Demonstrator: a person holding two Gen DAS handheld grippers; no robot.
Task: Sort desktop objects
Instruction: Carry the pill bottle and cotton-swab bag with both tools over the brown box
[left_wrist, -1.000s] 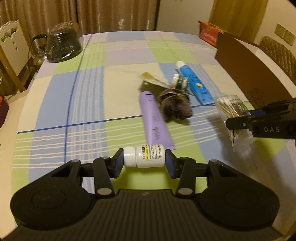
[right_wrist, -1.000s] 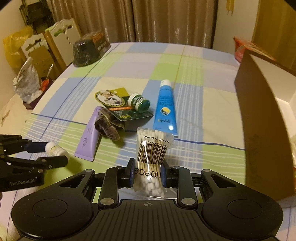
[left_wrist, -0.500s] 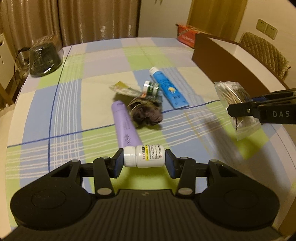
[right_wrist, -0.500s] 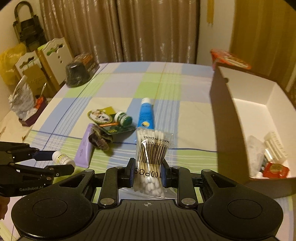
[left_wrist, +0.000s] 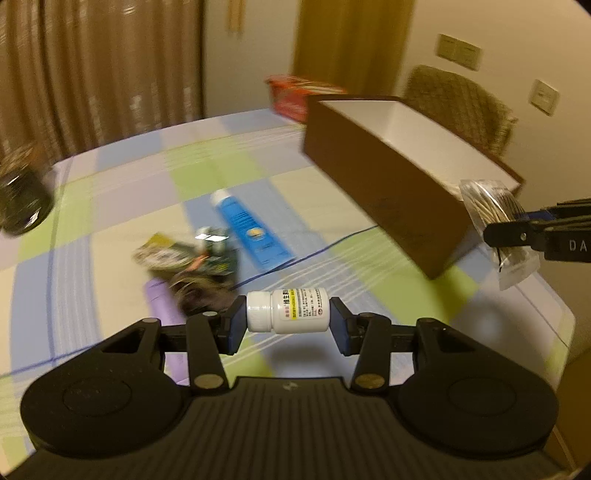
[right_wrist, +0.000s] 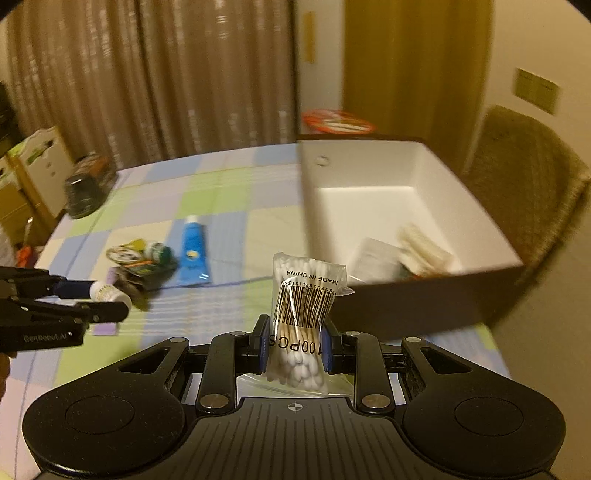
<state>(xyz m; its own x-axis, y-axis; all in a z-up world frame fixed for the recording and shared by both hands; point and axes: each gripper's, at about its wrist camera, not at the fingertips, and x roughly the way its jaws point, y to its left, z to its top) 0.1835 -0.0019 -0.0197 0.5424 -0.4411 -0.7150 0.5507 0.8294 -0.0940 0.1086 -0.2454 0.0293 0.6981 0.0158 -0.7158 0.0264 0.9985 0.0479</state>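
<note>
Box (right_wrist: 406, 306) lies ahead-right of our right gripper (right_wrist: 295, 349), which clamps the swab bag (right_wrist: 304, 295) and is nearer; left gripper (left_wrist: 287, 321) grips the pill bottle (left_wrist: 288, 311) sideways.

Both tools lifted, swab bag (right_wrist: 305, 295) nearer box (right_wrist: 406, 295)

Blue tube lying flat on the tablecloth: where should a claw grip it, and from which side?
Grip the blue tube across its mid-body, coming from above, probably. It lies flat with its long sides clear; the white cap end is narrow, and the crimped tail sits thin against the cloth.
</note>
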